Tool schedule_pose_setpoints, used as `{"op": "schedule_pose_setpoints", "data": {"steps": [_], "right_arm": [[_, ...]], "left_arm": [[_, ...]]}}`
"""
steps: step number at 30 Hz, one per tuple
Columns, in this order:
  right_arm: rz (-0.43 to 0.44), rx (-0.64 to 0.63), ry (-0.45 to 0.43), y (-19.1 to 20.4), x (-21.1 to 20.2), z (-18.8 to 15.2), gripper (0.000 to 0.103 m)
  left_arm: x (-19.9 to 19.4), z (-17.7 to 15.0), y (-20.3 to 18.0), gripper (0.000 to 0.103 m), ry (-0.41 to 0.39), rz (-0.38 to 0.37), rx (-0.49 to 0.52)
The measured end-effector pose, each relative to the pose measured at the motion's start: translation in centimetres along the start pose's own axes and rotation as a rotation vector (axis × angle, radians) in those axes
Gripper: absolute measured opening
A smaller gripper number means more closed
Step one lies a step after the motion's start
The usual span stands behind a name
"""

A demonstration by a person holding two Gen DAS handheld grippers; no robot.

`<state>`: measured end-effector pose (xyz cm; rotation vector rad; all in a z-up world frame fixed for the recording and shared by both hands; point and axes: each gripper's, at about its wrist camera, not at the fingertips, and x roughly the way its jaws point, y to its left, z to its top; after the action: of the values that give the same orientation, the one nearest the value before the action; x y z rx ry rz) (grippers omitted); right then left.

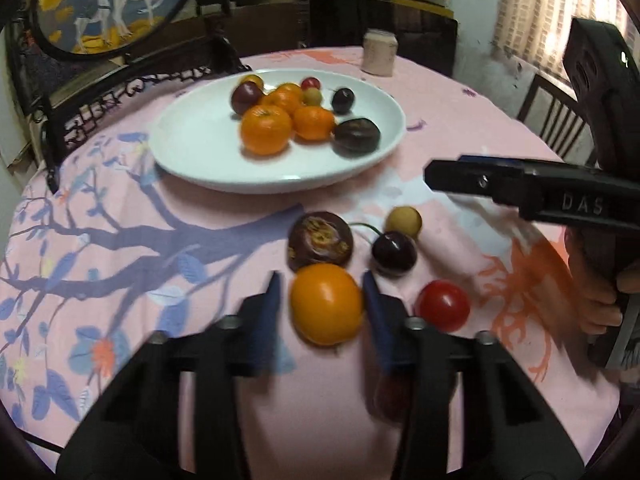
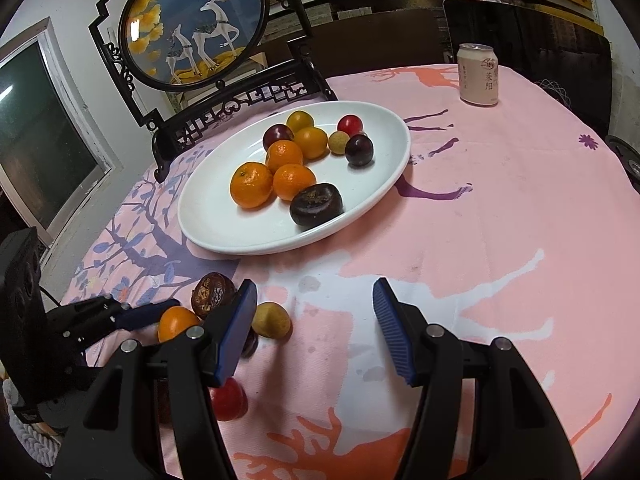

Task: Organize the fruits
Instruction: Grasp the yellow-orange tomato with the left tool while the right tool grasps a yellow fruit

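A small orange fruit lies on the pink tablecloth between the blue pads of my left gripper, which is shut on it; the picture is blurred there. Just beyond lie a wrinkled dark passion fruit, a dark cherry, a tan longan and a red cherry tomato. The white plate behind holds several oranges, dark fruits and small ones. My right gripper stands open over bare cloth with nothing between its fingers. It hovers to the right of the loose fruits, and its black finger shows in the left wrist view.
A pale drink can stands at the table's far side. A black carved stand with a round deer picture rises behind the plate. Dark chairs ring the round table. A hand holds the right gripper.
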<state>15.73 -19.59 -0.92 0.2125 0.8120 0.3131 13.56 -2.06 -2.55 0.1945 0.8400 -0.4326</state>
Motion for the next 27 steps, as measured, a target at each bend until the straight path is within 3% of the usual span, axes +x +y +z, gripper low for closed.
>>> {"op": "schedule_pose_setpoints", "data": {"steps": [4,7,11,17,24,27], "right_arm": [[0.013,0.005,0.014,0.0,0.2,-0.1,0.061],[0.035,0.007,0.029,0.1,0.4,-0.2,0.061],[0.107,0.028,0.081,0.2,1.1,-0.5,0.047],[0.141,0.059,0.111,0.1,2.0,-0.7,0.031],[0.212,0.11,0.159,0.4,3.3,-0.7,0.03],[0.239,0.119,0.172,0.6,3.6,-0.8,0.024]], "left_arm": [[-0.2,-0.1,-0.4,0.037,-0.007,-0.017,0.008],[-0.3,0.0,0.0,0.037,-0.013,0.027,-0.002],[-0.2,0.0,1.4,0.037,-0.006,0.054,-0.06],[0.0,0.0,1.3,0.038,0.0,0.079,-0.048],[0.6,-0.1,1.5,0.038,0.021,0.074,-0.057],[0.7,-0.1,1.5,0.038,0.023,0.069,-0.06]]}}
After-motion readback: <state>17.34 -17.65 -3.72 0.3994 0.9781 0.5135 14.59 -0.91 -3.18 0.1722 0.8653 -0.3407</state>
